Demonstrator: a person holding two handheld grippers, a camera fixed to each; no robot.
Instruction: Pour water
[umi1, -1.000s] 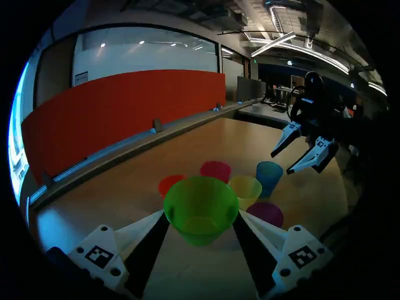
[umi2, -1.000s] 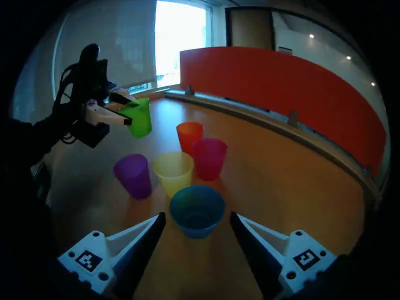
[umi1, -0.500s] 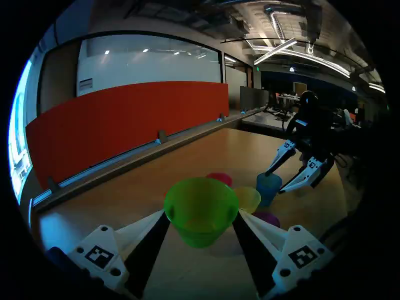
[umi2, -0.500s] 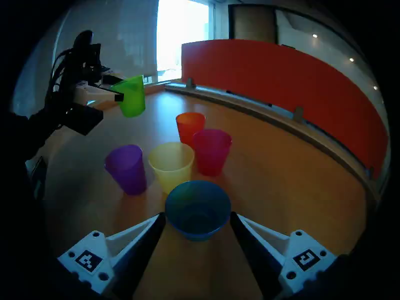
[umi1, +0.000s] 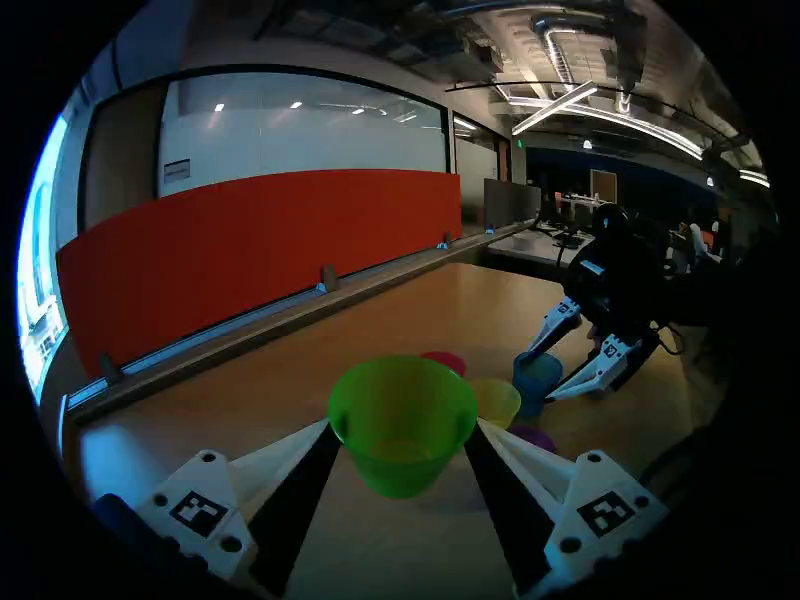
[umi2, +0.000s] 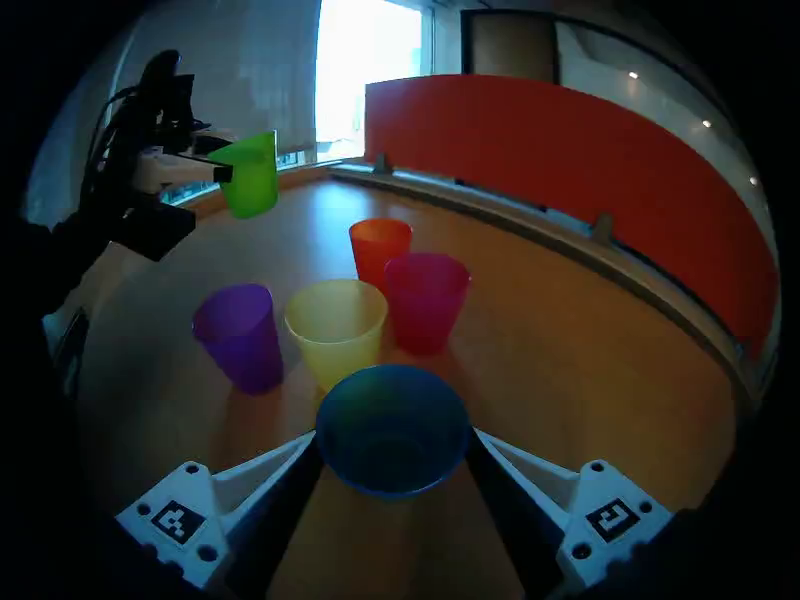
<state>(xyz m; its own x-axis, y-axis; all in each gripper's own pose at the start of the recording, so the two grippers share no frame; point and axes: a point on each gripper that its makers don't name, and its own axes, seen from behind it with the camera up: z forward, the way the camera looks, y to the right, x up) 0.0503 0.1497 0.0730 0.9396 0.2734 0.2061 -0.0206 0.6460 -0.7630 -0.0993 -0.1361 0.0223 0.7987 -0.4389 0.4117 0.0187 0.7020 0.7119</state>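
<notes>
The left gripper (umi1: 403, 432) holds the green cup (umi1: 403, 418) between its two fingers. The fingers are set about as wide as the cup's body and press on it from both sides, under the rim. The cup is upright and raised above the wooden table (umi2: 610, 390). I cannot tell if there is water in it.

The right gripper (umi2: 393, 440) is low over the table, with the blue cup (umi2: 392, 428) between its fingers. Both fingers touch the sides of this cup and the rim covers their tips, so the grip is closed on it. The inside of the blue cup is dark and I cannot tell what it contains.

Just behind the blue cup stand four more cups close together: a yellow cup (umi2: 335, 330) nearest, a purple cup (umi2: 240, 335) on one side of it, a pink cup (umi2: 425, 300) on the other side, and an orange cup (umi2: 380, 250) behind the pink one. A red partition (umi2: 560, 150) runs along the far edge of the table.
</notes>
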